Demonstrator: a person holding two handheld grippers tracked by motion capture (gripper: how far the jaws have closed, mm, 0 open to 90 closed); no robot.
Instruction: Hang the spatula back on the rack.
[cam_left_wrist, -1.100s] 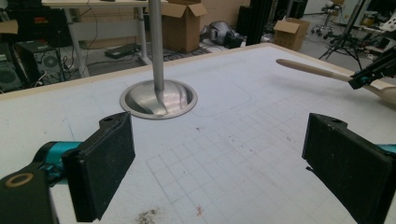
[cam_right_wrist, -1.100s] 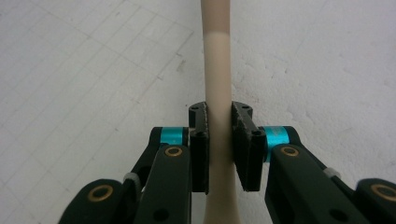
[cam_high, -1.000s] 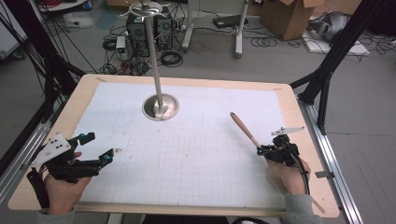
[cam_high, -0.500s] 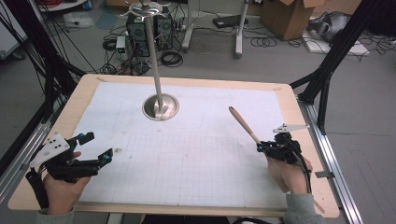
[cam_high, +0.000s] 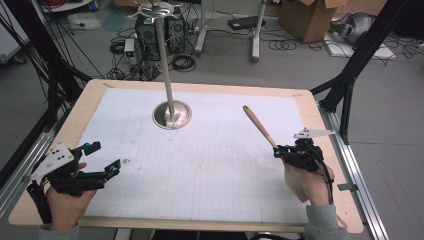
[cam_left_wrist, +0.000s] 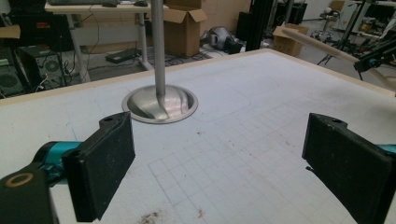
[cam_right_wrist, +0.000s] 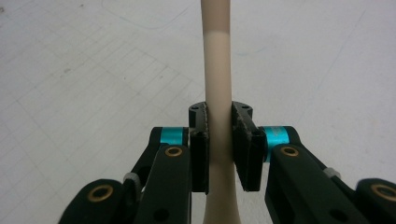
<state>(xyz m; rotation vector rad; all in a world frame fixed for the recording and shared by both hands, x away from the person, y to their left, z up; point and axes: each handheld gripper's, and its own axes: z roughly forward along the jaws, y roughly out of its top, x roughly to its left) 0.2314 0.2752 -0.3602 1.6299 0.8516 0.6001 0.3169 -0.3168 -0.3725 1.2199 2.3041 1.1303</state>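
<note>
The right gripper (cam_high: 278, 151), at about four o'clock on the table (cam_high: 95, 95), was clamped on a wooden utensil handle (cam_high: 258, 125) that slanted up toward eleven o'clock, clear of the gridded mat (cam_high: 210, 170). The left gripper (cam_high: 102, 159), near eight o'clock, rested with jaws spread and empty. The likely goal was the metal stand (cam_high: 171, 113) at twelve o'clock; a firm, steady grip and a slow approach would have kept the handle from swinging.
</note>
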